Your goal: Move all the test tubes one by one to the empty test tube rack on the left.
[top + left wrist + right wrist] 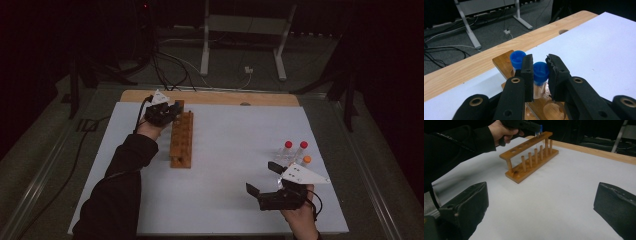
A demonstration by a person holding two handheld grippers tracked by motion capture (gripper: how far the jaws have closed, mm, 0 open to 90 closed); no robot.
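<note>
A wooden tube rack (181,140) stands lengthwise on the left half of the white sheet (230,150). My left gripper (176,107) is at the rack's far end. In the left gripper view its jaws press both sides of the blue cap of a tube (541,72) standing in a rack hole (504,61). A second blue-capped tube (517,59) stands in the hole behind. My right gripper (261,176) hovers open and empty near the front right, with its jaws wide apart (541,202). It faces the rack (529,165).
Two red-capped tubes (288,144) (303,144) and an orange-capped one (307,159) stand just beyond my right gripper. The wooden table edge (215,97) runs along the back. Cables and white stand legs (205,55) lie on the floor beyond.
</note>
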